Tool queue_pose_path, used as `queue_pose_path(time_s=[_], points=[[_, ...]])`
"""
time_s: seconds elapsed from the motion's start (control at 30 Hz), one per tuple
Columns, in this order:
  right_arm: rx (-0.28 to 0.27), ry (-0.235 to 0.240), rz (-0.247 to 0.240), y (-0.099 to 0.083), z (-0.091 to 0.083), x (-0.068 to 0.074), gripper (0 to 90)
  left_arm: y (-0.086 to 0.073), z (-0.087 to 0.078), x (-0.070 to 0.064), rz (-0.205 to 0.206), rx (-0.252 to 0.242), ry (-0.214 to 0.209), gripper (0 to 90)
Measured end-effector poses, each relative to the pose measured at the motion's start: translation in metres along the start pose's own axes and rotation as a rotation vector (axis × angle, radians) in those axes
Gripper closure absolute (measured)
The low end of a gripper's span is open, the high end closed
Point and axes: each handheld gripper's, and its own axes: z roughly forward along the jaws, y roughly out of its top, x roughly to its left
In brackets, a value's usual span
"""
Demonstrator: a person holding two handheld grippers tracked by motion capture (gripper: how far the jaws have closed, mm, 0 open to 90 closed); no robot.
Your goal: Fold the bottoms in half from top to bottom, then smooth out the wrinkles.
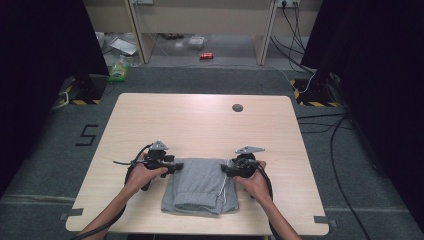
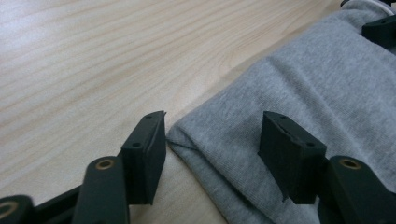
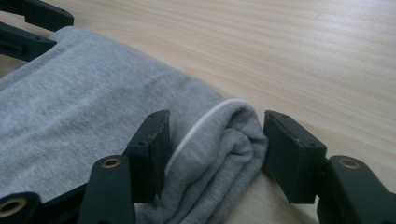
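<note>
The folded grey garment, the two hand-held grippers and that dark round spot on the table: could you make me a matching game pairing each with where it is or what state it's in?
Things:
1. left hand-held gripper
2. right hand-held gripper
3. grey garment
4. dark round spot

Places or states:
A. lies folded at the table's near edge
B. open, jaws astride the bunched corner with the white cord
C. at the table's far side, apart from the cloth
D. open, jaws astride the corner with no cord showing

Pairs: 1-D, 2-B, 3-A, 4-C
</note>
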Motion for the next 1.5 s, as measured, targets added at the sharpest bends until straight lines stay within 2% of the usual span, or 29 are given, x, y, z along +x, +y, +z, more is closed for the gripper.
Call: queue_pose_path(time_s=[0.13, 0.3, 0.47, 0.6, 0.77, 1.1, 1.5], points=[[-0.001, 0.002, -0.008, 0.000, 0.000, 0.001, 45.3, -0.001, 0.000, -0.002, 0.023, -0.001, 0.013, 48.4], [-0.003, 0.007, 0.009, 0.000, 0.001, 0.000, 48.1, -0.002, 0.001, -0.003, 0.045, -0.009, 0.029, 62.8], [-0.012, 0.006, 0.014, 0.001, 0.003, 0.001, 54.8, -0.002, 0.001, -0.004, 0.057, -0.026, 0.039, 72.3], [-0.019, 0.015, 0.026, 0.001, 0.004, -0.002, 58.9, -0.001, 0.002, -0.005, 0.066, -0.032, 0.049, 76.6], [-0.025, 0.019, 0.029, 0.006, 0.007, -0.005, 60.6, 0.000, 0.003, -0.003, 0.068, -0.036, 0.059, 79.1], [-0.032, 0.002, 0.027, 0.023, 0.020, -0.014, 61.9, 0.012, 0.010, 0.012, 0.046, -0.039, 0.087, 79.9], [-0.034, -0.022, 0.020, 0.042, 0.035, -0.023, 62.0, 0.021, 0.015, 0.029, 0.000, -0.051, 0.106, 80.0]])
